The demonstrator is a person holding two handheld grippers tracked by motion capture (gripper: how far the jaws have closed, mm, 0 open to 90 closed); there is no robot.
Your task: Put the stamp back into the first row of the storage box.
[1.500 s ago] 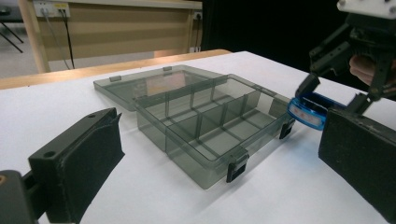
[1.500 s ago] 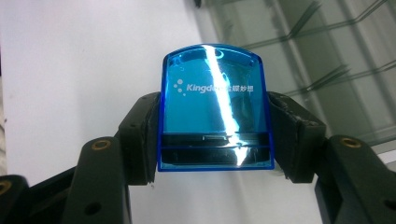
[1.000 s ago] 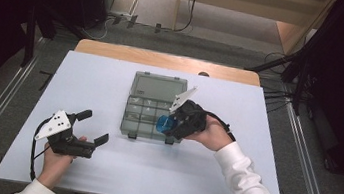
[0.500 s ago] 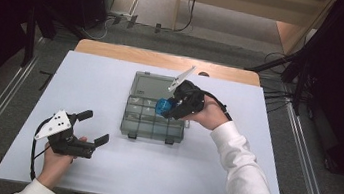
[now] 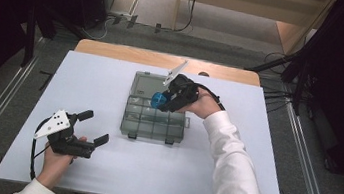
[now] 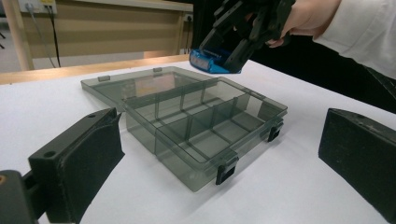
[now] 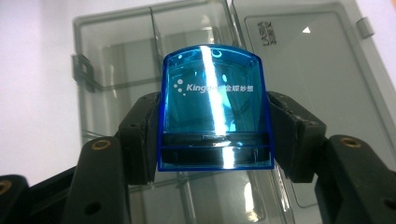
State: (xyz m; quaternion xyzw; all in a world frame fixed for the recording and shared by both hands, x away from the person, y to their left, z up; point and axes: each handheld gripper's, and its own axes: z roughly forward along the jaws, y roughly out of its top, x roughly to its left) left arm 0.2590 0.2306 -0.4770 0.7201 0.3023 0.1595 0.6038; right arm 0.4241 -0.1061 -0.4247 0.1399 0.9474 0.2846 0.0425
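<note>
Your right gripper (image 7: 215, 140) clamps its jaws on a blue box (image 7: 215, 112) above the open organizer (image 5: 156, 107); your left gripper (image 5: 89, 127) rests with jaws wide, empty.

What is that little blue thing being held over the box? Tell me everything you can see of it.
The blue thing is a small block of clear, glossy blue plastic with a rounded top edge, a dark strip across its lower end and white lettering on its face. The right gripper clamps it by its two sides between black fingers and holds it in the air above the open grey compartment box. It touches nothing but the fingers.
</note>
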